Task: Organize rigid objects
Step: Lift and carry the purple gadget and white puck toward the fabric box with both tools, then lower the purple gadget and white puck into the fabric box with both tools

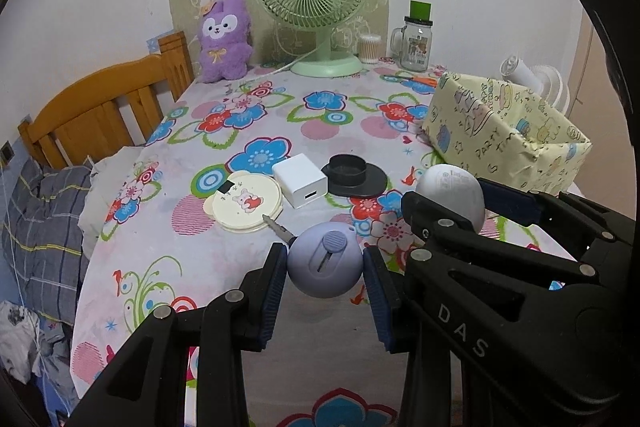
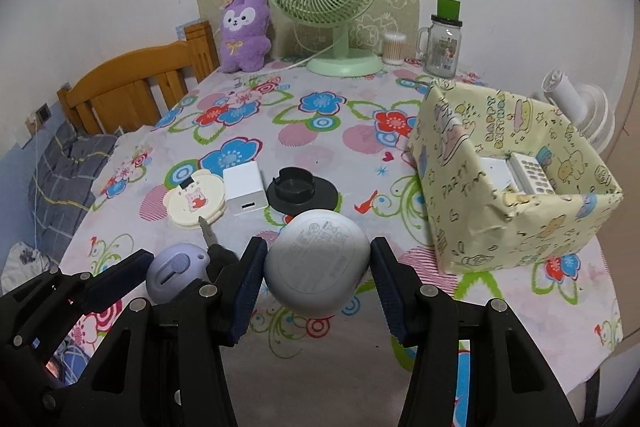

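Overall, a floral-clothed tabletop point(image 2: 320, 131) fills mid-frame below a white wall, wooden bed frame point(image 2: 132, 83) at left, wrapped box point(image 2: 516, 223) at right, while left tongs point(image 1: 325, 273) clamp a lilac round cutter point(image 1: 325, 263) and right tongs point(image 2: 318, 267) clamp a grey egg-shaped case point(image 2: 316, 263), both at lower centre.

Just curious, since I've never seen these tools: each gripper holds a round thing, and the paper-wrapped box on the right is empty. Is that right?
Not quite. Each gripper does hold a round thing, but the box is not empty: the right wrist view shows a white remote control lying inside it.
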Demonstrator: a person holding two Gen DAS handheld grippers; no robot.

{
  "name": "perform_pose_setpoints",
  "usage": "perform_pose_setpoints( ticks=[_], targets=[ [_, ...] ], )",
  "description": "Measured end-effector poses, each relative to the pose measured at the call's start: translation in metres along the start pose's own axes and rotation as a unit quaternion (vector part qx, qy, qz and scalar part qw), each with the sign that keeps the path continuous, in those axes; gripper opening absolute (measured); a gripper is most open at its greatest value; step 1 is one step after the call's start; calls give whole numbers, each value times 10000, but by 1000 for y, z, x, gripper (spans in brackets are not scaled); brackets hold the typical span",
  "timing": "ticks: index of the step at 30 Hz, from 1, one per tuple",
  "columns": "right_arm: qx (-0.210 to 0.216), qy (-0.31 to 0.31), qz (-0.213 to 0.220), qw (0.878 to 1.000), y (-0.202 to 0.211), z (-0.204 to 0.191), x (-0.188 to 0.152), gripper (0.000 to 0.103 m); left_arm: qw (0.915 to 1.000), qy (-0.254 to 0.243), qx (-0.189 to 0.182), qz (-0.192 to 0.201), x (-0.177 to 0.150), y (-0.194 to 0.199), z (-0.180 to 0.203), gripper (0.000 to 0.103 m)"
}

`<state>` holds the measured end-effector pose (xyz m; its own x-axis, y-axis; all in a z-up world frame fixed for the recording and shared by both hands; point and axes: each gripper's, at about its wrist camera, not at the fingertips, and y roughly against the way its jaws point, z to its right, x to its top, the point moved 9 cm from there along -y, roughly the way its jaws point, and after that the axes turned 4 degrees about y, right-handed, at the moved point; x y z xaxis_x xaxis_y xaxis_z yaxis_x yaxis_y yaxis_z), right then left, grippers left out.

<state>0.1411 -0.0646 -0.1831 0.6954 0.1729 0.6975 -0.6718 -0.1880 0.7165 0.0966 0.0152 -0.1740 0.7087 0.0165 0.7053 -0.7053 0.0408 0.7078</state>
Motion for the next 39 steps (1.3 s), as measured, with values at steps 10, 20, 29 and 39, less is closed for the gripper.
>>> perform_pose_setpoints(
  ticks=[10,20,29,39],
  targets=[
    [71,-133,112,9998,23,10,8,56,9999,24,134,104,14,13,7,40],
    [17,-192,232,9995,44,34,21,56,9996,-13,132,248,33,24,25,40],
    [-88,-123,372,9992,63,54,33,56,9991,-12,94,408,49,33,44,40],
    [-187,-32,523,9984,78,72,49,56,9985,-56,11,545,68,39,65,40]
  ],
)
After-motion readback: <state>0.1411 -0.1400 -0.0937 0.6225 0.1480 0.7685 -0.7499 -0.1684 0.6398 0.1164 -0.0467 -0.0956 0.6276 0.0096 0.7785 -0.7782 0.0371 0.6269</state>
